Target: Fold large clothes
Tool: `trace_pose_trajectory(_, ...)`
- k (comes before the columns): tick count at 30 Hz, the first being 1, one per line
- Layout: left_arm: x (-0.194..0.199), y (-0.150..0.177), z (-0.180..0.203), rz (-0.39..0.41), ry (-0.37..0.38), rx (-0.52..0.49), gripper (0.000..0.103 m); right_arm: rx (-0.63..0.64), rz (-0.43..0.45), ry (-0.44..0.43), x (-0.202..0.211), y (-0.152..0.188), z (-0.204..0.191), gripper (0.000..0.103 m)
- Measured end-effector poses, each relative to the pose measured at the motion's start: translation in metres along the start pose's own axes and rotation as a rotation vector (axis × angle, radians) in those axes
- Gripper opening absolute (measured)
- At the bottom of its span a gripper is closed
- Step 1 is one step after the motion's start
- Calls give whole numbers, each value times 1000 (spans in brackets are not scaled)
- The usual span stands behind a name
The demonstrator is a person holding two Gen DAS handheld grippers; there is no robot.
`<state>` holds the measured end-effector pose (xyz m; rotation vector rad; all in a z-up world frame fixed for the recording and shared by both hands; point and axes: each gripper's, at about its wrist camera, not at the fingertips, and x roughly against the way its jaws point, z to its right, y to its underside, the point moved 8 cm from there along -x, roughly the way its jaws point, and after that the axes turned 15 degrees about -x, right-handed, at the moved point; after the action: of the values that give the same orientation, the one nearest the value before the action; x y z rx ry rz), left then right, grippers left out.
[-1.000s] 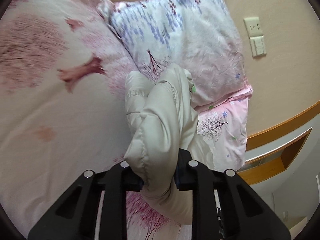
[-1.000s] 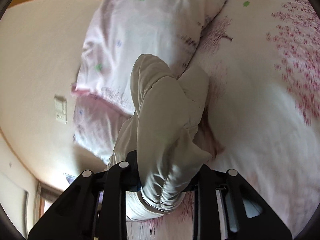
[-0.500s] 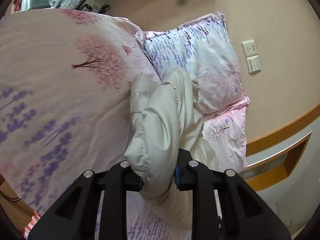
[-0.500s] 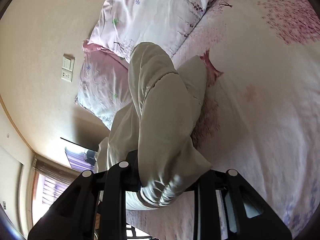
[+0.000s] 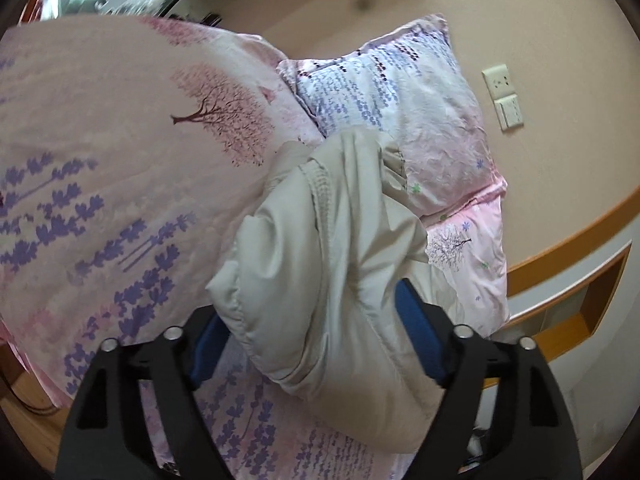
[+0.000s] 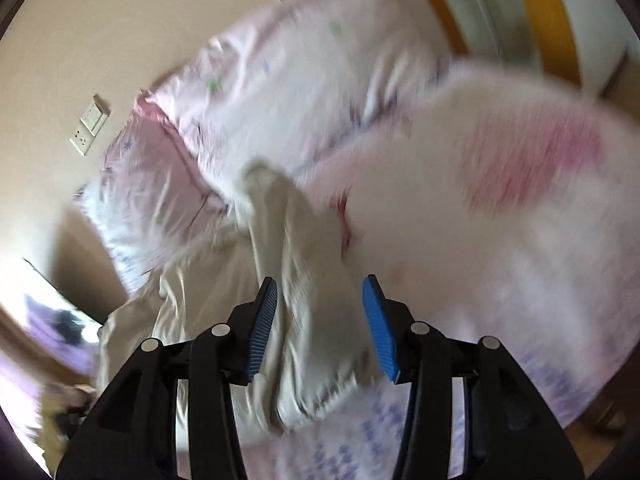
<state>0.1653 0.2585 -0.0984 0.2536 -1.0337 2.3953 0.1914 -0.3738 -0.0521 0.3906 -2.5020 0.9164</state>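
Here, in the left wrist view, a floral duvet (image 5: 120,184) is seen filling the left half of the frame, printed with a pink tree and purple sprigs. At the centre, a bunched beige padded jacket (image 5: 320,248) is piled on the bed, reaching down to the lower middle between the blue pads of the left gripper (image 5: 316,344). Its jaws are opening and stand wide; the cloth lies between them, bulging against the left pad, though no firm clamp is seen. At the upper right a pillow (image 5: 400,92) is propped by the wall, with a wall socket (image 5: 502,96) further right.

In the blurred right wrist view, a wall socket (image 6: 90,126) is seen at the upper left and a pillow (image 6: 304,80) at the upper middle. The jacket (image 6: 304,320) lies at lower centre between the pads of the right gripper (image 6: 320,328), whose jaws are opening, with gaps visible beside both pads. The duvet (image 6: 520,208) fills the right.
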Motion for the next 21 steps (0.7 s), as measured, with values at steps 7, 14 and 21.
trace_pose_trajectory(7, -7, 6, 2, -31, -27, -72, 82, 277, -167, -149, -20, 37, -110, 43)
trace_pose_trajectory(14, -11, 5, 9, -37, -58, -138, 82, 481, -423, -201, -70, 119, -189, 23)
trace_pose_trajectory(21, -11, 3, 4, -28, -65, -128, 81, 523, -498, -185, -100, 159, -229, 22)
